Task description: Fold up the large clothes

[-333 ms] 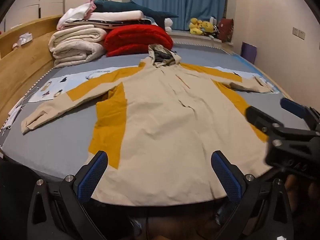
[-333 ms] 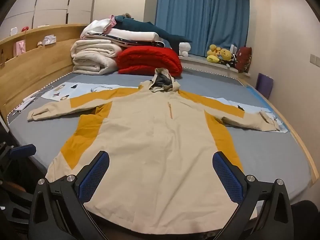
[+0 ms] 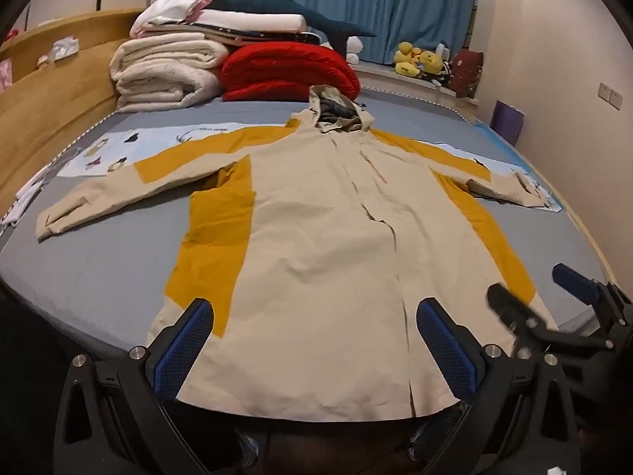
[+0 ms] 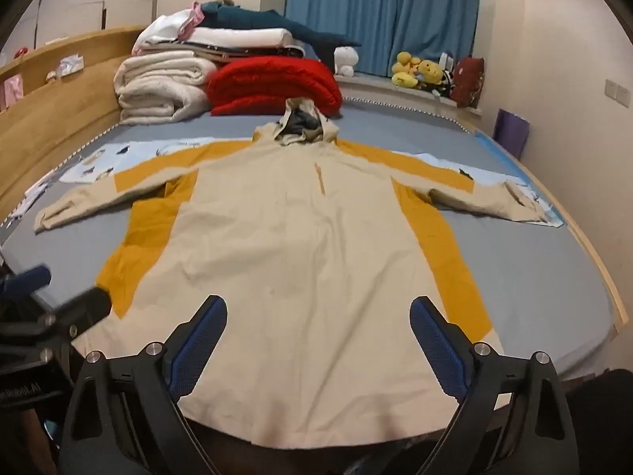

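A large beige hooded jacket with mustard-yellow panels (image 3: 324, 237) lies flat on the grey bed (image 3: 99, 261), sleeves spread out and hood toward the headboard; it also shows in the right wrist view (image 4: 300, 245). My left gripper (image 3: 316, 340) is open and empty, hovering over the jacket's hem. My right gripper (image 4: 318, 336) is open and empty, also over the hem. The right gripper shows in the left wrist view (image 3: 550, 297), over the jacket's right hem corner. The left gripper shows at the left edge of the right wrist view (image 4: 51, 293).
Folded white blankets (image 3: 166, 75) and a red duvet (image 3: 289, 71) are stacked at the head of the bed. A wooden bed frame (image 3: 47, 118) runs along the left. Printed sheets (image 3: 118, 150) lie under the sleeves. Plush toys (image 3: 419, 63) sit by the blue curtain.
Both grippers have moved forward a little over the hem and the left view has shifted right. The jacket has not moved.
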{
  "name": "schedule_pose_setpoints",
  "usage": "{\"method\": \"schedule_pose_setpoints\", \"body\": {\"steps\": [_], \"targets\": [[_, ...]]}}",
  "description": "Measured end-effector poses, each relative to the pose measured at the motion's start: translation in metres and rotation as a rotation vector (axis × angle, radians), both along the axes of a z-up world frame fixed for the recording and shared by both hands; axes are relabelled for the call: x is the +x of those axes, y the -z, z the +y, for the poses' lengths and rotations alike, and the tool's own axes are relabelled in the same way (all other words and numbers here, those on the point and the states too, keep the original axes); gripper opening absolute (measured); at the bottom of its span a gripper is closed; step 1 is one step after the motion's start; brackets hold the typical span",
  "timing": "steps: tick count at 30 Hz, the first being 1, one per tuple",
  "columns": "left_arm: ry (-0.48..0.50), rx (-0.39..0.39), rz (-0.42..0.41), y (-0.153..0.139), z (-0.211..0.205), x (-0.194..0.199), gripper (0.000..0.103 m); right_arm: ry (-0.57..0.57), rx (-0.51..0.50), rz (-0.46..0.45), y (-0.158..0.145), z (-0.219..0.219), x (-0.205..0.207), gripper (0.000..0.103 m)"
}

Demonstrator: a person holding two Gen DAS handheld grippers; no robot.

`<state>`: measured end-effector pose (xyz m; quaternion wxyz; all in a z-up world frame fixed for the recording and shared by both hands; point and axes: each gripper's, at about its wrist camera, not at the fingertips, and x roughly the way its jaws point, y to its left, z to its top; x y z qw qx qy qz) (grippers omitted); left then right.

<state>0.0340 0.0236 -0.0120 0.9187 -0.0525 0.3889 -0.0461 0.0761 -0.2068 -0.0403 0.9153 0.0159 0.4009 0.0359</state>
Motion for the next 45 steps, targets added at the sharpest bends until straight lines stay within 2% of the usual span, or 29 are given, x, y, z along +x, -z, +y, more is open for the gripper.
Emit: {"method": "schedule_pose_setpoints", "body": {"steps": [3, 5, 9, 15, 45], "targets": [[0.011, -0.015, 0.019, 0.003, 0.005, 0.011, 0.101, 0.010, 0.001, 0.012, 0.002, 0.006, -0.011, 0.089], [0.012, 0.007, 0.006, 0.011, -0.014, 0.001, 0.101, 0.018, -0.014, 0.014, -0.005, 0.020, -0.019, 0.088], [0.025, 0.023, 0.004, 0.015, -0.020, 0.001, 0.101, 0.023, -0.006, 0.025, -0.005, 0.024, -0.022, 0.084], [0.035, 0.041, -0.016, 0.014, -0.023, -0.002, 0.101, 0.024, 0.019, 0.039, -0.004, 0.020, -0.019, 0.083], [0.025, 0.037, -0.019, 0.008, -0.018, -0.001, 0.101, 0.014, 0.009, 0.012, -0.009, 0.021, -0.019, 0.083]]}}
